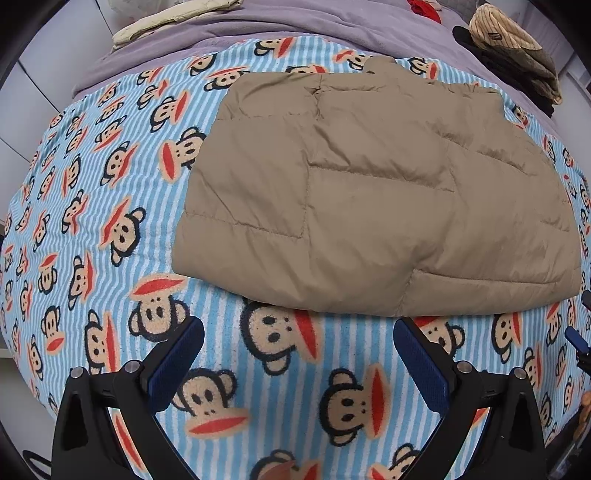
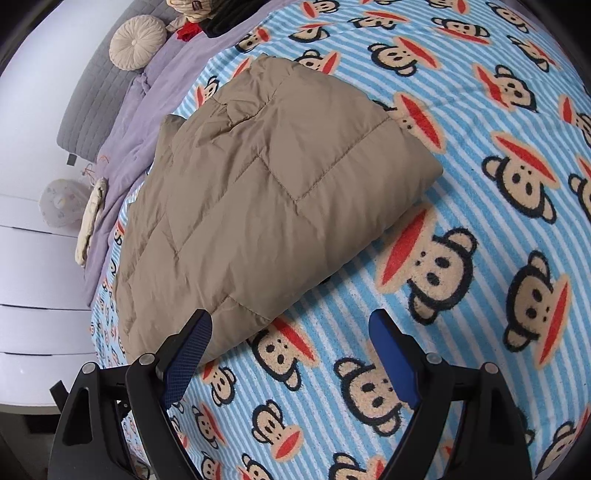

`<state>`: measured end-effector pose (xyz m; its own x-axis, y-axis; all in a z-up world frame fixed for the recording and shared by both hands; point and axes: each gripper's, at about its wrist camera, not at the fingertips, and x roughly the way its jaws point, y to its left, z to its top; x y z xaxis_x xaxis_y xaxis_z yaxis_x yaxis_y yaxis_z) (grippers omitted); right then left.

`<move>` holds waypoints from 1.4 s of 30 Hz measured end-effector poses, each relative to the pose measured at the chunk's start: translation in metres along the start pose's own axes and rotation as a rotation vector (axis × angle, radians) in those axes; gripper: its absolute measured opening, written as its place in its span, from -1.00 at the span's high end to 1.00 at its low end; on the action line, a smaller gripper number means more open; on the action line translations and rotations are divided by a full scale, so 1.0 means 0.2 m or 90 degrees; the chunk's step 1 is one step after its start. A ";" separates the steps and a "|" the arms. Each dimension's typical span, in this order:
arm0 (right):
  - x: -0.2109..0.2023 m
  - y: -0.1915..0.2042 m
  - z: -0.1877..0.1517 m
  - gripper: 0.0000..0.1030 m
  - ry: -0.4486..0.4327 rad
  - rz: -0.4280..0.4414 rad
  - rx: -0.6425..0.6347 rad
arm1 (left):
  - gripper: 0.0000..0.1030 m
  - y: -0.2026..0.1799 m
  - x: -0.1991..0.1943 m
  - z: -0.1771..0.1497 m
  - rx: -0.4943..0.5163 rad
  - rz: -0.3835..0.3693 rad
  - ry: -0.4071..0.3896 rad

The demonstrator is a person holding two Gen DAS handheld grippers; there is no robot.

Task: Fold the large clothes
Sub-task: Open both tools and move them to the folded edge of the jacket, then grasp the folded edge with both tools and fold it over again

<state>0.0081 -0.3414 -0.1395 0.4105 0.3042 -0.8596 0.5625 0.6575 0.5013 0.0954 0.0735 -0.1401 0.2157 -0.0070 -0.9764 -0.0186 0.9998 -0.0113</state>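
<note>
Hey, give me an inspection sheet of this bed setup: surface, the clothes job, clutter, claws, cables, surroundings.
Surface: monkey-print striped blanket over a purple sheet.
Job's things: tan puffer jacket lies folded into a rough rectangle on the blanket.
Clutter: pile of folded clothes at the far corner; cream item and something red on the sheet; round cushion.
Claws: left claw open over bare blanket, apart from the jacket; right claw open, one finger at the jacket's near edge, nothing gripped.
Cables: nothing seen.
Surroundings: grey headboard; white furniture beside the bed.
</note>
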 end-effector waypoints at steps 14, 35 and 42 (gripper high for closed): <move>0.12 -0.14 -0.01 -0.73 0.053 0.058 0.081 | -1.00 0.14 0.16 0.01 -0.056 0.004 0.030; 0.56 -0.12 0.20 -0.74 0.093 0.290 0.164 | -1.00 0.45 0.56 0.28 -0.347 -0.328 -0.011; 0.62 -0.11 0.21 -0.57 0.096 0.275 0.242 | 0.31 0.48 0.54 0.31 -0.365 -0.339 -0.016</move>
<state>0.0760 -0.3467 -0.2537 0.5690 0.6021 -0.5601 0.5959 0.1676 0.7854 0.1769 0.1706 -0.2326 0.3599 -0.4756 -0.8027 -0.4065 0.6945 -0.5937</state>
